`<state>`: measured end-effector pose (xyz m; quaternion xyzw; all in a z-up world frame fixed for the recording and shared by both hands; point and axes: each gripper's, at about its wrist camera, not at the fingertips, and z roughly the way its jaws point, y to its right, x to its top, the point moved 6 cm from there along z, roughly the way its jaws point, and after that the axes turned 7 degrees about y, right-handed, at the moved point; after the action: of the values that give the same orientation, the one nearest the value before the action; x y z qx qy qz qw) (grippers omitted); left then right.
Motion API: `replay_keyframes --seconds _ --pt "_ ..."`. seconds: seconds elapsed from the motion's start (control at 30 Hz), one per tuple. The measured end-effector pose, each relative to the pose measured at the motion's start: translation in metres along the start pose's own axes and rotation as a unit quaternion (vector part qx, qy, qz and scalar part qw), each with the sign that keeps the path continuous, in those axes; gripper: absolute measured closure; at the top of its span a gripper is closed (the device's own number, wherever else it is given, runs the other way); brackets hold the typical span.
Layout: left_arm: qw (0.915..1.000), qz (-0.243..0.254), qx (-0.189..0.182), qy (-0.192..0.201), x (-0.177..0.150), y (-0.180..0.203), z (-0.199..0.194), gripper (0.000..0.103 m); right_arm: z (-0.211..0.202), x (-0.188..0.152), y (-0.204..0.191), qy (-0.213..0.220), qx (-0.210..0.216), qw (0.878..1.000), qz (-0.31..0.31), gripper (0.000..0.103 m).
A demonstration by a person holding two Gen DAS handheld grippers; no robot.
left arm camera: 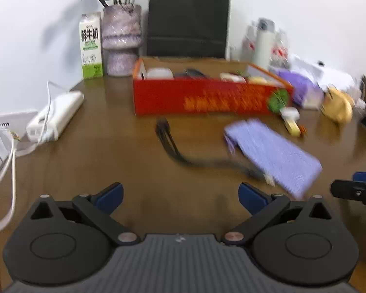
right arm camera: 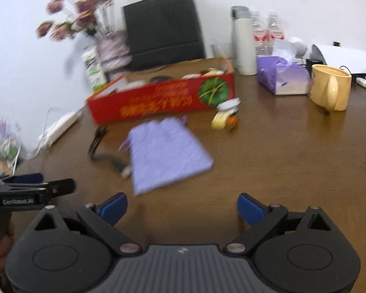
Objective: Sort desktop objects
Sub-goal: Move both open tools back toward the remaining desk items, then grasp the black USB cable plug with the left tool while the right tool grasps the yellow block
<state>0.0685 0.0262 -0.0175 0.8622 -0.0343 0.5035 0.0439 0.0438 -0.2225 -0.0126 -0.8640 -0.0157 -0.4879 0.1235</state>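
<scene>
My left hand-held gripper (left arm camera: 180, 195) stands wide open with nothing between its blue pads (left arm camera: 109, 195), low over the bare tabletop (left arm camera: 109, 146). My right hand-held gripper (right arm camera: 181, 208) is likewise spread wide and empty, just beside the left one, whose tip shows at the left edge of the right wrist view.

Items for sorting lie ahead of both. The purple pouch (right arm camera: 166, 151) lies flat on the tabletop, nearest the right gripper. A black cable (left arm camera: 173, 146) curves from in front of the red box (left arm camera: 207, 95) to the pouch and seems to touch or run under its near edge; blur prevents confirmation. A small yellow-and-white item (right arm camera: 225, 116) sits near the box's corner. The box already holds several objects.

Risks noted:
- Gripping the pouch may drag the cable along, if the two overlap.
- The pouch is flat and limp; the pads may slide over it or pinch only one layer.
- The two grippers are close; reaching for neighbouring items at once invites collision.
- The yellow mug (right arm camera: 329, 86) and the tissue pack (right arm camera: 283, 78) stand to the right, exposed to a wide swing.
</scene>
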Motion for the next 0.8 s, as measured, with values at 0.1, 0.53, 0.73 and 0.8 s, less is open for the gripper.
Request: replay_keyframes --seconds 0.1,0.53,0.73,0.8 --pt "0.9997 -0.022 -0.006 -0.005 0.023 -0.008 0.031 0.006 0.024 0.025 0.01 0.015 -0.023 0.999 -0.021 0.011" --pt "0.9994 0.018 0.021 -0.021 0.045 -0.011 0.118 0.063 0.128 0.055 0.035 -0.012 -0.084 0.995 -0.043 0.049" --pt "0.9995 -0.013 0.026 -0.008 0.041 -0.01 0.099 0.089 0.126 0.052 0.022 0.004 -0.039 0.996 -0.077 0.072" --pt "0.9992 -0.034 0.02 0.007 0.043 -0.011 0.088 0.093 0.12 0.054 0.02 0.022 -0.03 0.997 -0.074 0.072"
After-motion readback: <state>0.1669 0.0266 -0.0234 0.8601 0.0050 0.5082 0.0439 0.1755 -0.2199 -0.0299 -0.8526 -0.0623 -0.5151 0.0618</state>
